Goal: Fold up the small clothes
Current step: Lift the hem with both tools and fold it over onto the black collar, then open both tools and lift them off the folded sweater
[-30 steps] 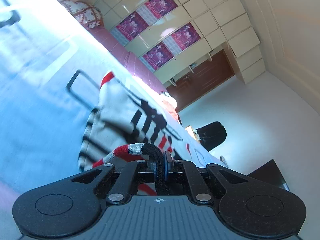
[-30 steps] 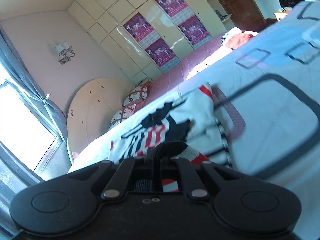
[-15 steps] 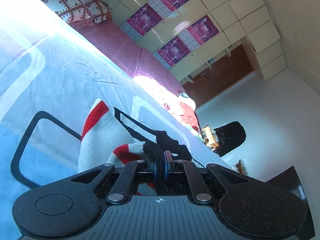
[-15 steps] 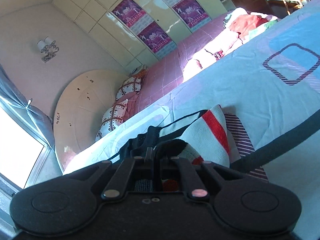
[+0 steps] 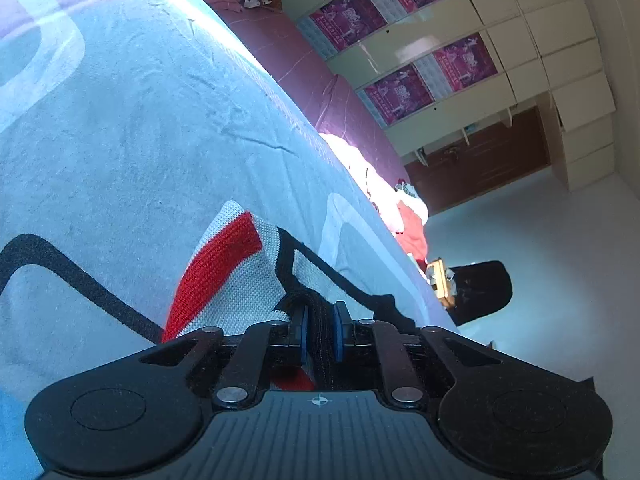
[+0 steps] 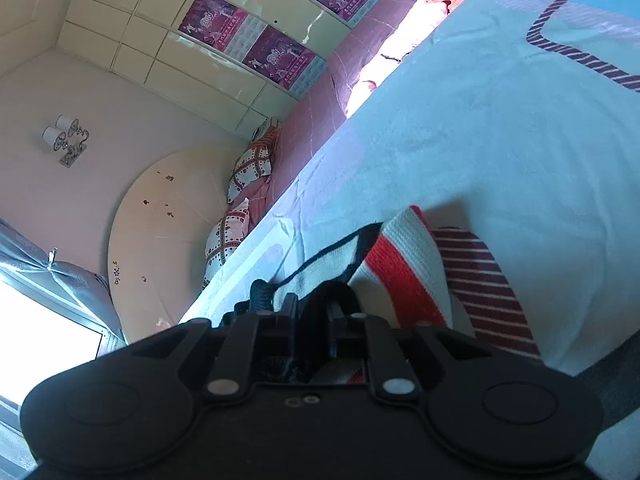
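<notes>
From my remote seat I can read almost nothing. The purple posters (image 6: 280, 56) on the wardrobe doors (image 6: 192, 76) carry large pale figures that look like "200", though blur keeps me from being sure; in the left wrist view the posters (image 5: 400, 96) are unreadable.

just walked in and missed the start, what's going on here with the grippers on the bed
A person is folding a small white knit garment with red and black stripes on a light blue patterned bedsheet. The left gripper and the right gripper are each shut on a black-trimmed edge of it. The garment lies bunched close in front of both, low over the sheet, so the fold looks underway rather than finished.
</notes>
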Demonstrator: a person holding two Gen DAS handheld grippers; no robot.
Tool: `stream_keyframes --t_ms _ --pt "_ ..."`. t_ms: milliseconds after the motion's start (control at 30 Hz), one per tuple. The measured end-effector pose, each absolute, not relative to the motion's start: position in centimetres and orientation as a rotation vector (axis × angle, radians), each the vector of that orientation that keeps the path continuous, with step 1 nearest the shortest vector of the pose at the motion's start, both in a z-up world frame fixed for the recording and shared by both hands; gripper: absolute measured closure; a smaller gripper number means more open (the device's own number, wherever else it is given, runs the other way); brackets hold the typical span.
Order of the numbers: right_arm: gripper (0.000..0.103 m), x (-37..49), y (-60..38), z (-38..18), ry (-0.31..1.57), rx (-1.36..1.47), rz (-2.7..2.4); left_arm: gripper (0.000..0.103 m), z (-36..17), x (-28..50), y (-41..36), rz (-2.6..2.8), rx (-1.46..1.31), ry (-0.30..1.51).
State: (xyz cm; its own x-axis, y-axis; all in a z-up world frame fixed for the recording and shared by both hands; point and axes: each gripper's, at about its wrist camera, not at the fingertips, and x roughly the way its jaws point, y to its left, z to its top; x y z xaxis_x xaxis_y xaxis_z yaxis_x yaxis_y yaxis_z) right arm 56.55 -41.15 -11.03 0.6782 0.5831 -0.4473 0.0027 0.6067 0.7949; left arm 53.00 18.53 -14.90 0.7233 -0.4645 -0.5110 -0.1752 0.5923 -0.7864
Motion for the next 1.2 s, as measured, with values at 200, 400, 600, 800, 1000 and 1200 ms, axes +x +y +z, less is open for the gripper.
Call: stream_keyframes --t_ms 200,400,600,800,1000,1200 --pt "0.088 57.0 -41.8 -11.0 0.740 0.870 0.369 0.090 -15.4 54.1 17.9 -0.189 -0.925 0.753" --pt "0.073 57.0 -42.9 -11.2 0.684 0.902 0.297 0.090 -15.4 54.0 18.3 -0.186 -0.922 0.694" --pt "0.076 56.5 -43.2 -10.2 0.644 0.844 0.291 0.087 -14.9 53.5 18.8 -0.145 -0.869 0.653" --pt "0.073 58.5 -40.1 -8.6 0.738 0.596 0.335 0.056 -11.9 55.3 16.0 -0.144 -0.448 0.729" --pt "0.082 60.1 -35.0 -8.0 0.781 0.306 0.371 0.068 -11.5 57.0 11.6 -0.170 -0.063 0.802" --pt "0.098 58.0 -31.7 -5.8 0.613 0.071 0.337 0.099 -9.7 54.6 13.3 -0.150 -0.179 0.619"
